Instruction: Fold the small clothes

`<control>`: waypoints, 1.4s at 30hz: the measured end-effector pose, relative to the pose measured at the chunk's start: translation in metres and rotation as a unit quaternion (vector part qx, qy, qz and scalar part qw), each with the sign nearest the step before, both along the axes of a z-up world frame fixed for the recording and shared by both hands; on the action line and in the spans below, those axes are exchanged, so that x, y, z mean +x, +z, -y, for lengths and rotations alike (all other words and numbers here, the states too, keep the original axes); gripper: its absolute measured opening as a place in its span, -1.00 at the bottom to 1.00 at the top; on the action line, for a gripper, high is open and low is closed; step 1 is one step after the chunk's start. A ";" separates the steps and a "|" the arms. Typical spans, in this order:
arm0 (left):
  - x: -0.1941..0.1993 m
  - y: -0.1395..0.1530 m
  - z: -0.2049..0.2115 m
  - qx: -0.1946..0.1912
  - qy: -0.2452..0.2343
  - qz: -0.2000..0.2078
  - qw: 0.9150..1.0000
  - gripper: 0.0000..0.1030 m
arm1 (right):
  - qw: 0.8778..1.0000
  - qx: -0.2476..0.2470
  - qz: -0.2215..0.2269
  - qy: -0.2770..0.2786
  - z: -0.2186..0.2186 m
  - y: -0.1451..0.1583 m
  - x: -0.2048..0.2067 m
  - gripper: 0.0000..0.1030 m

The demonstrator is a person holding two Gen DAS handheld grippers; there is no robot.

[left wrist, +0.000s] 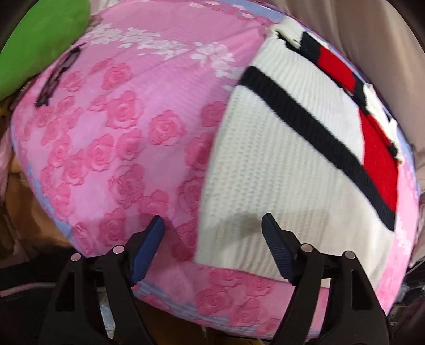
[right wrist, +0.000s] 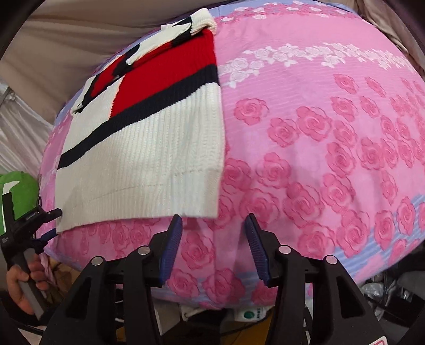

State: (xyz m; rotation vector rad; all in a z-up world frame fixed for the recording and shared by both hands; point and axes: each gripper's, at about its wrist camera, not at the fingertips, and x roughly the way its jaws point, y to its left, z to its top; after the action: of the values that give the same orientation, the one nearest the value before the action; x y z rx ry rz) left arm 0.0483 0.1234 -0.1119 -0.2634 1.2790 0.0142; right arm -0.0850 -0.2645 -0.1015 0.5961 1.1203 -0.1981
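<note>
No brand or writing reads clearly anywhere; the small print on the left gripper's (right wrist: 46,233) body is too blurred. Only the right wrist view shows the person's hand (right wrist: 20,284) gripping that tool; only the left wrist view shows the green cushion (left wrist: 45,37). The knit sweater (left wrist: 287,169), white with a navy stripe and red block, lies folded flat on the pink rose-patterned cover (left wrist: 119,132). Left gripper (left wrist: 212,238) and right gripper (right wrist: 212,231) both stand apart, holding nothing.

Home bedroom: rose-print bedsheet (right wrist: 318,132), curtains (left wrist: 345,21), clutter round bed.
</note>
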 end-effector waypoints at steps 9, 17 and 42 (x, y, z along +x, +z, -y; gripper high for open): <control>0.019 0.000 0.000 -0.075 -0.007 -0.034 0.997 -0.78 | 1.000 0.019 0.016 0.016 -0.008 -0.003 0.040 -0.81; -0.009 0.052 0.004 -0.072 -0.064 -0.008 0.995 -0.80 | 0.996 -0.043 0.079 0.015 0.007 0.080 0.007 -0.85; 0.096 0.122 0.103 0.003 -0.140 0.160 0.977 -0.72 | 0.982 -0.052 0.181 -0.013 0.088 0.141 0.089 -0.82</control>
State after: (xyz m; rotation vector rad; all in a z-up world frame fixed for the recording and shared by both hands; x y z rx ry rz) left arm 0.1441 0.0202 0.0096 -0.0739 0.9859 -0.2571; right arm 0.0043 -0.3523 0.0392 0.5293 0.7457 -0.1622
